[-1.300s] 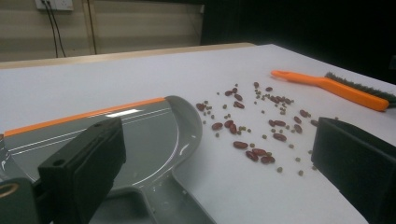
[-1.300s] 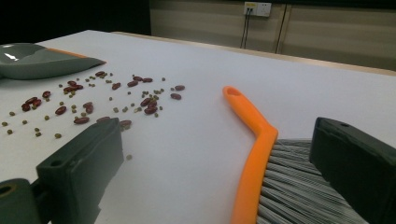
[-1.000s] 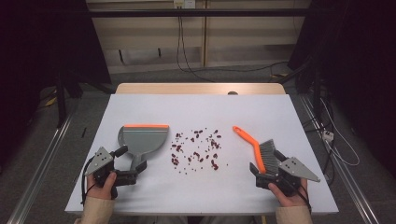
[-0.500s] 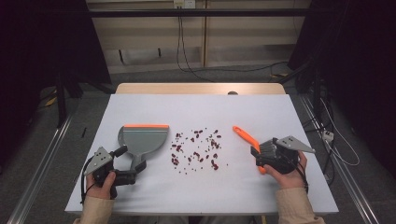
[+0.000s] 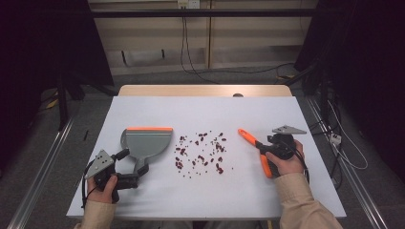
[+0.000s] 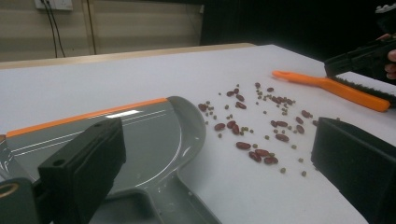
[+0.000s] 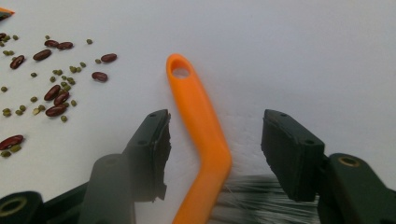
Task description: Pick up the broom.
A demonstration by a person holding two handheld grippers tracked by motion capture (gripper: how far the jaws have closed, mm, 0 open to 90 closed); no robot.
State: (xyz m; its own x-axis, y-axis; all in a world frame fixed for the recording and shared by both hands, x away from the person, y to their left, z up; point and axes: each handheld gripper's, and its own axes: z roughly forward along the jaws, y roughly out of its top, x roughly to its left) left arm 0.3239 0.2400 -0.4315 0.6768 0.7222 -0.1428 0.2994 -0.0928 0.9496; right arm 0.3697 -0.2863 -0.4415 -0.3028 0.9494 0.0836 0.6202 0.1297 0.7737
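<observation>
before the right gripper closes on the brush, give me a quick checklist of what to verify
1. Brush handle between the right gripper jaws: ok, it runs up the gap.
2. Pads pressing on the handle: not ok, the jaws have just been closing but gaps remain on both sides.
3. Brush lying flat on the table: ok.
4. Beans undisturbed between brush and dustpan: ok, scattered mid-table, apart from both.
5. Left gripper on the dustpan handle: not ok, the jaws stand wide open around it.
6. Dustpan's orange lip faces the beans: not ok, it faces the far edge.
</observation>
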